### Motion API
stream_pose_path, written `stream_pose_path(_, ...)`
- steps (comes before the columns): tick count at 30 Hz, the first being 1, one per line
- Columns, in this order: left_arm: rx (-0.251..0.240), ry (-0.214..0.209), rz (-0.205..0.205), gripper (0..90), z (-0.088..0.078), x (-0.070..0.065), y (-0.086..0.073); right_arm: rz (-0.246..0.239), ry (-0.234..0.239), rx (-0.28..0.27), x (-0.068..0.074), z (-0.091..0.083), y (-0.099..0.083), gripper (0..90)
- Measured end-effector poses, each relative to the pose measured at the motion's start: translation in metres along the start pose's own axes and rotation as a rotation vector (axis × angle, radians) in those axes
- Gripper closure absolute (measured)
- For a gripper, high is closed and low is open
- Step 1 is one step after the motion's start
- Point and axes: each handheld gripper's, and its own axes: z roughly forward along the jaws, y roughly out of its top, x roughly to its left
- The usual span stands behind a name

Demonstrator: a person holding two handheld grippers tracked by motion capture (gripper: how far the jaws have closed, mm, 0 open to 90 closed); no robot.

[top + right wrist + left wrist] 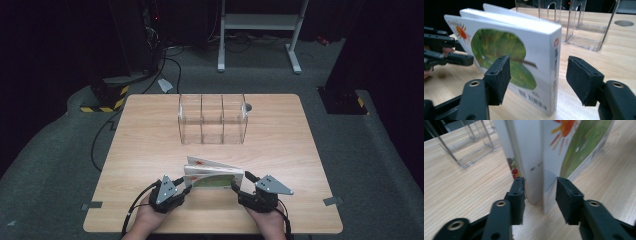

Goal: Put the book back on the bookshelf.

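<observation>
A dark room with grey carpet surrounds a pale wooden bench (150, 150), and near its front edge stands a white board book with a green leaf and an orange sun on its cover (212, 175). The book rests upright on its lower edge, its thick pages fanned slightly apart, between the two hand-held grippers.

The left gripper (186, 189) points at the book's open side. In the left gripper view its black fingers (517, 195) straddle the lower corner of two page edges; the fingers are released, with a gap visible between the pads and the white card on at least the right side, so nothing is clamped. The right gripper (242, 181) faces the book's spine end. In the right gripper view its fingers (499, 77) stand spread on either side of the white spine with printed characters (555, 75), clear of it on both sides, released as well. The left gripper also appears at the far left of that view, beside the sun corner of the cover.

Farther back, near the middle of the bench and well apart from the book, stands a clear acrylic organiser with three upright compartments (212, 120). Just beside its right rear corner is a round grey hole in the bench top (247, 106).
</observation>
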Motion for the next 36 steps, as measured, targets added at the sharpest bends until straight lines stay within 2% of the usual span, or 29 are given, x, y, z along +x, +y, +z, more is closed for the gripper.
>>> stream_pose_path(4,0.018,0.013,-0.017,49.9,-0.006,0.004,-0.005,-0.013,0.011,-0.005,-0.003,0.006,0.006,31.7)
stream_pose_path(5,0.024,0.024,-0.039,47.1,-0.009,0.007,-0.007,-0.017,0.024,-0.016,-0.004,0.009,0.010,31.1)
stream_pose_path(6,0.024,0.024,-0.039,46.1,-0.009,0.007,-0.007,-0.017,0.024,-0.016,-0.004,0.009,0.010,31.1)
stream_pose_path(11,0.027,0.065,-0.079,43.4,-0.021,0.015,-0.014,-0.058,0.043,-0.032,-0.001,0.014,0.016,34.6)
stream_pose_path(14,0.036,0.092,-0.091,43.1,-0.025,0.017,-0.018,-0.078,0.048,-0.038,0.002,0.018,0.017,40.1)
stream_pose_path(18,0.046,0.111,-0.109,43.1,-0.027,0.020,-0.020,-0.074,0.056,-0.042,0.002,0.018,0.017,44.3)
stream_pose_path(19,0.055,0.116,-0.122,43.2,-0.026,0.021,-0.021,-0.075,0.059,-0.047,0.001,0.017,0.017,48.8)
stream_pose_path(20,0.055,0.116,-0.122,43.3,-0.026,0.021,-0.021,-0.075,0.059,-0.047,0.001,0.017,0.017,48.8)
stream_pose_path(25,0.076,0.120,-0.128,43.2,-0.022,0.024,-0.021,-0.095,0.073,-0.056,0.001,0.014,0.014,66.0)
stream_pose_path(31,0.093,0.140,-0.132,43.2,-0.016,0.028,-0.020,-0.090,0.095,-0.060,0.001,0.008,0.011,73.4)
stream_pose_path(33,0.101,0.153,-0.131,43.2,-0.015,0.032,-0.020,-0.120,0.077,-0.059,0.004,0.006,0.011,74.4)
stream_pose_path(34,0.104,0.161,-0.135,43.0,-0.014,0.034,-0.020,-0.139,0.048,-0.061,0.006,0.003,0.011,74.5)
stream_pose_path(35,0.122,0.175,-0.155,42.5,-0.012,0.041,-0.021,-0.141,0.041,-0.061,0.006,0.001,0.010,74.5)
stream_pose_path(36,0.122,0.175,-0.155,42.1,-0.012,0.041,-0.021,-0.136,0.031,-0.059,0.005,-0.001,0.010,74.5)
